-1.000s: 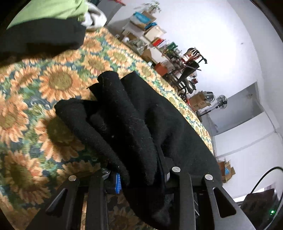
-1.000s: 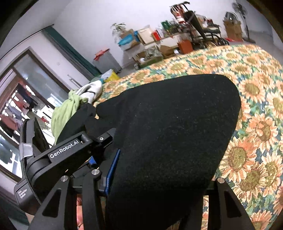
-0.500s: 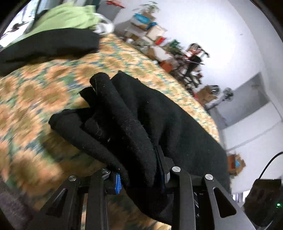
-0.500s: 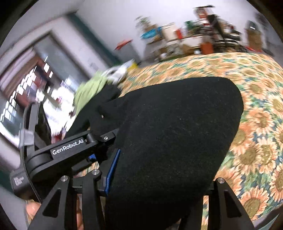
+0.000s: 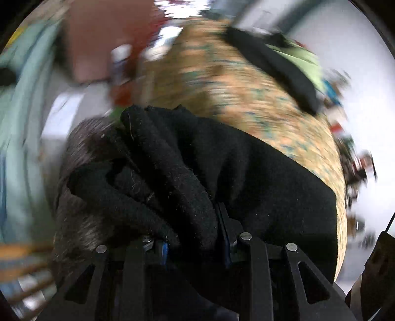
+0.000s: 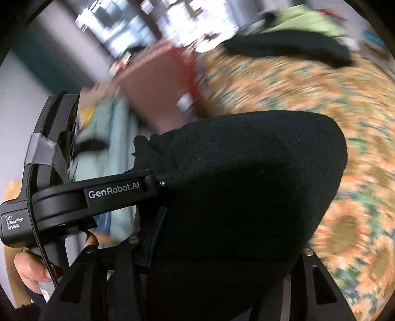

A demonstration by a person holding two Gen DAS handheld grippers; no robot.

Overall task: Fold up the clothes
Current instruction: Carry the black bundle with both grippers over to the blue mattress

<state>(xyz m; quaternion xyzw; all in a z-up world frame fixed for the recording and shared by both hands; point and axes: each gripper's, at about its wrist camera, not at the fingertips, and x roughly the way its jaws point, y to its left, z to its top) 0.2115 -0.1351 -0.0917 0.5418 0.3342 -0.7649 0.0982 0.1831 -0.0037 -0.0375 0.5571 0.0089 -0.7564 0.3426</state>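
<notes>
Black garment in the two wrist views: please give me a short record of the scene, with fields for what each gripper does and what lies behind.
held item: black garment, bunched in folds
left gripper: shut on the black garment
right gripper: shut on the black garment
surface: sunflower-print cloth
behind: another black garment lying on the cloth, green garment beyond it
image quality: background blurred by motion
</notes>
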